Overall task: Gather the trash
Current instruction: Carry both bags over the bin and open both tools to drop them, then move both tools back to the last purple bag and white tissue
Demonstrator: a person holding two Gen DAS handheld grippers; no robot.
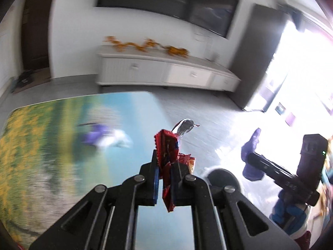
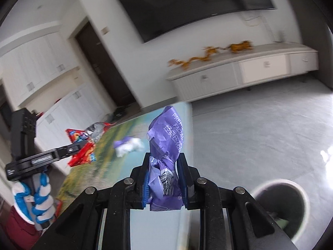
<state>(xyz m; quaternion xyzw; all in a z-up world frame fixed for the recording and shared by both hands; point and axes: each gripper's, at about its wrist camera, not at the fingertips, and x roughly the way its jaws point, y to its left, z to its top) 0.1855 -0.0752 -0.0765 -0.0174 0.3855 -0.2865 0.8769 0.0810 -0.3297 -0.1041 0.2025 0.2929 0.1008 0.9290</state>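
My left gripper (image 1: 166, 156) is shut on a red snack wrapper (image 1: 168, 145) with a silver inside, held above the table's right edge; it also shows in the right wrist view (image 2: 83, 145). My right gripper (image 2: 164, 156) is shut on a crumpled purple tissue pack (image 2: 164, 137), held over the table's right edge; the pack also shows in the left wrist view (image 1: 252, 145). A purple and white wrapper (image 1: 108, 136) lies on the table with a landscape print (image 1: 41, 145); it also shows in the right wrist view (image 2: 129, 144). A round grey bin (image 2: 278, 206) stands on the floor at lower right.
A white low cabinet (image 1: 166, 70) with orange decorations stands against the far wall under a dark TV (image 1: 166, 2). Grey tiled floor (image 2: 260, 129) lies right of the table. The bin's rim also shows in the left wrist view (image 1: 220, 175).
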